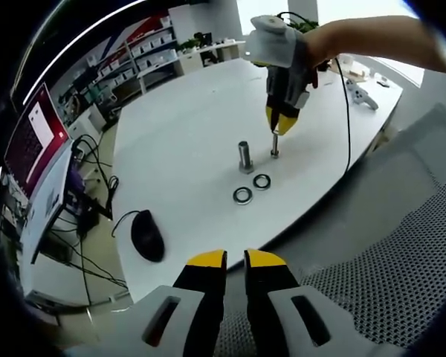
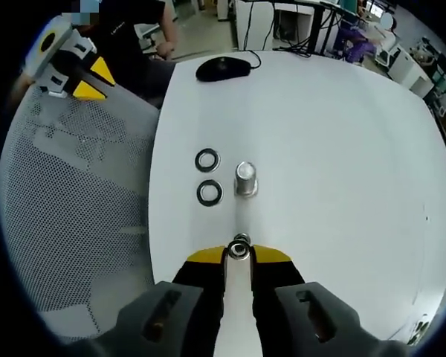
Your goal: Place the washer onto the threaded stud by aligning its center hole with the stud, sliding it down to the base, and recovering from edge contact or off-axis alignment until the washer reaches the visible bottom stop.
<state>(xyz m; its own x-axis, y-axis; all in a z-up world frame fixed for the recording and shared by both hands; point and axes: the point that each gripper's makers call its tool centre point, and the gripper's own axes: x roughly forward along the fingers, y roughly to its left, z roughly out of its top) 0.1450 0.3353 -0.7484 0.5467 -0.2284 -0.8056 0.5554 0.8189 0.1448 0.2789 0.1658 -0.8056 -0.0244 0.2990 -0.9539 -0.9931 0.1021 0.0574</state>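
Between the right gripper's (image 2: pixel 238 254) yellow tips sits a washer (image 2: pixel 240 248), clenched at its rim and poised over the stud (image 1: pixel 274 143), whose top just shows through the hole. From the left gripper view the same gripper points straight down at the stud, touching or nearly touching its top, with the person's forearm (image 1: pixel 379 37) reaching in level over the worktop (image 1: pixel 178 134). So the step in hand looks like alignment, with the slide down to the base not yet done. The next move calls for keeping the washer flat and centred, then lowering or letting go; a tilt would catch the threads. Just beyond the tips stand a steel cylinder (image 2: pixel 245 178) and two spare washers (image 2: pixel 207 176). Well back, off the worktop edge, the left gripper (image 1: pixel 235 259) idles, nearly closed on nothing.
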